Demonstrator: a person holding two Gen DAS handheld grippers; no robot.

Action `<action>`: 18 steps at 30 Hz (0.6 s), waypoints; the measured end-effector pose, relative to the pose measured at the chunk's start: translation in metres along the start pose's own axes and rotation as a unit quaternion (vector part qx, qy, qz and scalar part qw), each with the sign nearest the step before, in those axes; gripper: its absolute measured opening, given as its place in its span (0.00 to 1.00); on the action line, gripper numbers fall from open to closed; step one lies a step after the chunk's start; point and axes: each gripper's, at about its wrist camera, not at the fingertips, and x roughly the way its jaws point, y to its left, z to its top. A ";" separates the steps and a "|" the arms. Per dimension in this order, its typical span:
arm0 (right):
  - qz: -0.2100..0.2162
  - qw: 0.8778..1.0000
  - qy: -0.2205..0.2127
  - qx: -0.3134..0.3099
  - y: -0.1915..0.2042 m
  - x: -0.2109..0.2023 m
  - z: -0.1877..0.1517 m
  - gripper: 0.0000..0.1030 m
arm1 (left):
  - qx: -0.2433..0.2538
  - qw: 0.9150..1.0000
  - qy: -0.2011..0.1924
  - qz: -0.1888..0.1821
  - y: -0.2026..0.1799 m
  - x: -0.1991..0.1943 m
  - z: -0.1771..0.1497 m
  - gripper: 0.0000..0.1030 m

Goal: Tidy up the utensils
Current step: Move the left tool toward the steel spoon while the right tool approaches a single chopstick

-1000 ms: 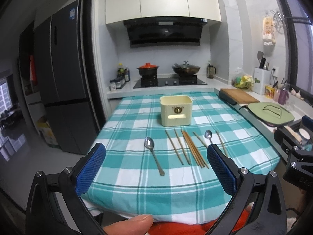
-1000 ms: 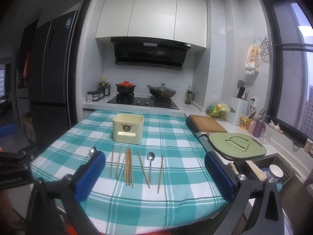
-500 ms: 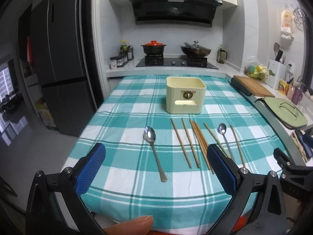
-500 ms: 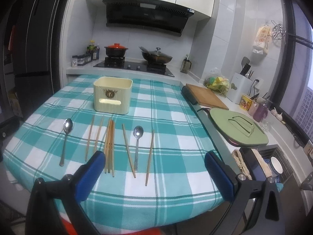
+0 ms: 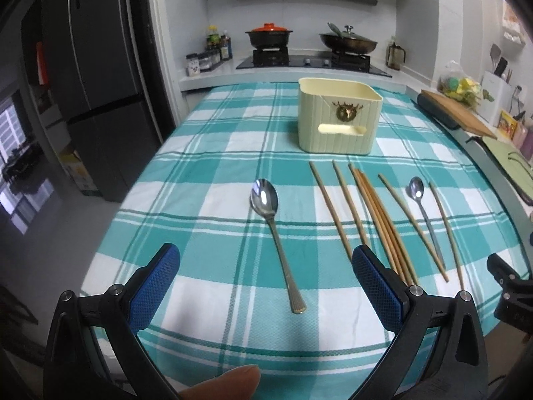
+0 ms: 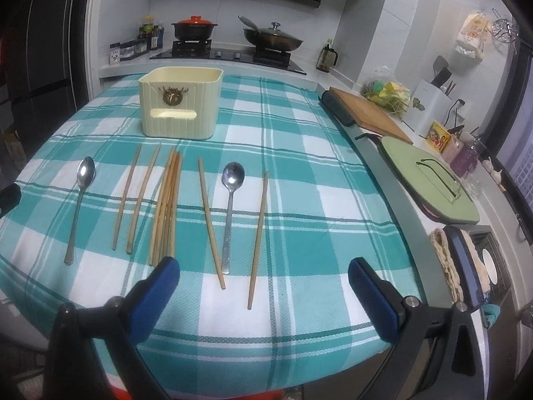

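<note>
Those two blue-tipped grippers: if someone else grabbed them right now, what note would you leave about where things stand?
Left gripper: open, empty, above the near table edge, lined up with the larger spoon.
Right gripper: open, empty, in front of the smaller spoon and the two chopsticks flanking it.
Cream utensil holder: upright at the far side of the checked tablecloth; its inside is not visible.
Chopsticks: flat on the cloth, a tight bundle in the middle with loose ones either side.
Done: no utensil picked up yet.
Left: both spoons and all chopsticks, probably into the holder.
</note>
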 end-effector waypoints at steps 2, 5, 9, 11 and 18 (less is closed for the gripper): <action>0.000 1.000 0.009 -0.002 0.002 0.009 0.000 1.00 | 0.004 1.000 0.017 -0.002 -0.001 0.010 -0.001 1.00; 0.005 1.000 0.022 -0.001 0.001 0.020 0.002 1.00 | 0.002 0.999 0.045 -0.005 -0.001 0.025 -0.004 1.00; -0.004 1.000 0.026 -0.008 0.000 0.029 0.003 1.00 | -0.005 0.998 0.069 -0.010 0.000 0.038 -0.008 1.00; -0.012 0.999 0.027 -0.012 -0.001 0.033 0.003 1.00 | -0.007 0.997 0.073 -0.012 0.002 0.041 -0.009 1.00; -0.016 0.999 0.034 -0.017 -0.003 0.043 0.001 1.00 | -0.011 0.997 0.080 -0.007 0.010 0.049 -0.011 1.00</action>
